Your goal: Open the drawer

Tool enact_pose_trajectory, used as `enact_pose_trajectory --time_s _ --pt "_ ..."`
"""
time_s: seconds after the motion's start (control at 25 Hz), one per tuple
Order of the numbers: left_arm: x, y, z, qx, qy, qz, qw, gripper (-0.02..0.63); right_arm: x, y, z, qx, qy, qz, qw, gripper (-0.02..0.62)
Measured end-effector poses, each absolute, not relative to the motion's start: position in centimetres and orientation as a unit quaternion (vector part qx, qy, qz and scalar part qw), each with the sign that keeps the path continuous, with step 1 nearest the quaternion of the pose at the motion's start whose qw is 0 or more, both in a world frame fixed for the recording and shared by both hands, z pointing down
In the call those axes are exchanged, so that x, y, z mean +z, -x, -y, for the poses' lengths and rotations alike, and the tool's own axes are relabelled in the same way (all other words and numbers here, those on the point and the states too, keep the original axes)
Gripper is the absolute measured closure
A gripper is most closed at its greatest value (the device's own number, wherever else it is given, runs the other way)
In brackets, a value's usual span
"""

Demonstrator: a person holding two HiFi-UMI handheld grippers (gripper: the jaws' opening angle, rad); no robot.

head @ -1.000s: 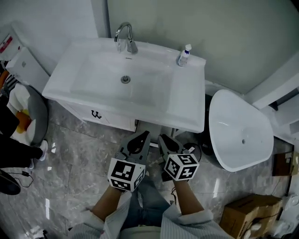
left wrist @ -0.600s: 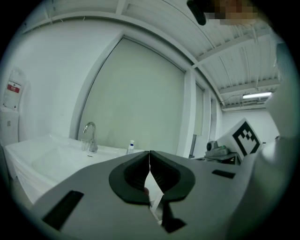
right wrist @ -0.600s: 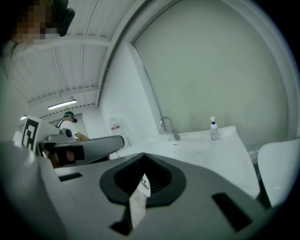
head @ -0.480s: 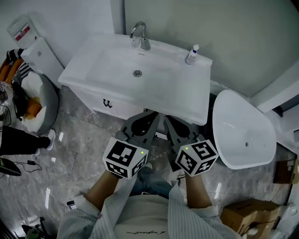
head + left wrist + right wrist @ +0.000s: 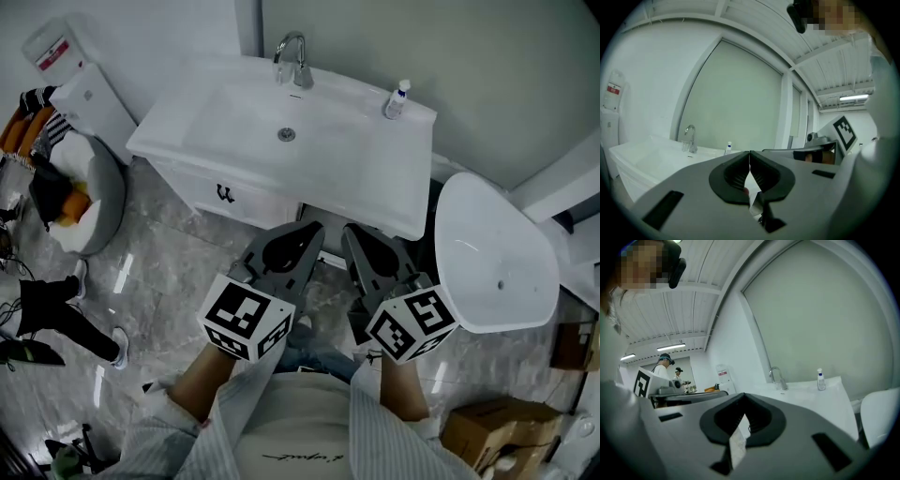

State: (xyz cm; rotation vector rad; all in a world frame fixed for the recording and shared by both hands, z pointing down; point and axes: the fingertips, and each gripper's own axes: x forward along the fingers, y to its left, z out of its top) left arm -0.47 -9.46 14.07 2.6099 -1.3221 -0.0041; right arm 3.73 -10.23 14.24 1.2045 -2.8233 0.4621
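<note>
The left gripper [image 5: 310,229] and right gripper [image 5: 350,231] are held side by side, roughly level, aimed towards the sink [image 5: 192,120]. Both are closed, nothing gripped. The drawer [image 5: 225,195] is seen shut beneath the sink, apart from them.

I see the drawer [image 5: 251,206] shut, its plain white face flush with the front of the white vanity [image 5: 178,178], directly under the near rim of the basin [image 5: 197,155], with a small dark handle [image 5: 225,194] on that face, angled towards my camera's lower left
</note>
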Motion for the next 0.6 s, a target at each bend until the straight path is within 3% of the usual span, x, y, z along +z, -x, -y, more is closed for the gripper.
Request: enact_pose_trajectory --time_s 0.6 --pt "14.5 0.2 10.1 -0.005 -0.887 0.448 0.112 0.589 15.2 -3.7 10.3 0.161 -0.385 0.908 0.028 0.586"
